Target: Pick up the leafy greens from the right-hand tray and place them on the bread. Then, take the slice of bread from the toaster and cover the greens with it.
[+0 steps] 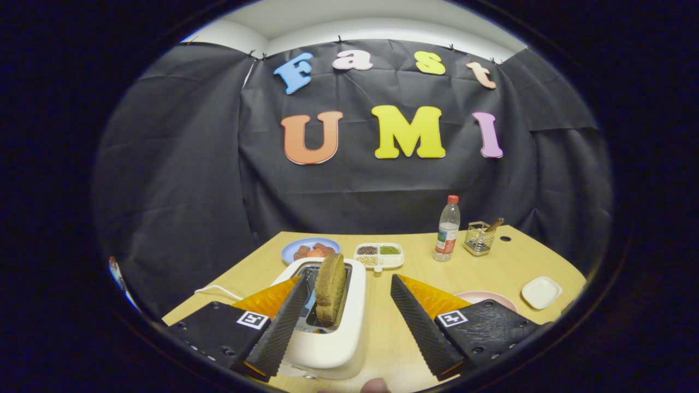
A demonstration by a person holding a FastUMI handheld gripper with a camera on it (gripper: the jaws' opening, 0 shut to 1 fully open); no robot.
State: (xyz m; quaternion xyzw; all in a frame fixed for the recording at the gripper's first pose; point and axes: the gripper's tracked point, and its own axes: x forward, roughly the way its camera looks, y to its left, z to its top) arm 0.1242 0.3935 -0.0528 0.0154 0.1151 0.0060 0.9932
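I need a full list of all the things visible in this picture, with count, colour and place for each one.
toaster: 1, white, between the claw's fingers
bread slice: 1, brown, upright in the toaster slot
blue plate: 1, holds reddish food, beyond the toaster
divided dish: 1, white, four compartments with grains, beside the blue plate
bottle: 1, clear with red cap, beyond the right finger
wire basket: 1, metal, beside the bottle
pink plate: 1, behind the right finger
small dish: 1, white, beside the pink plate
table: 1, light wood
claw: 1, open, fingers either side of the bread slice
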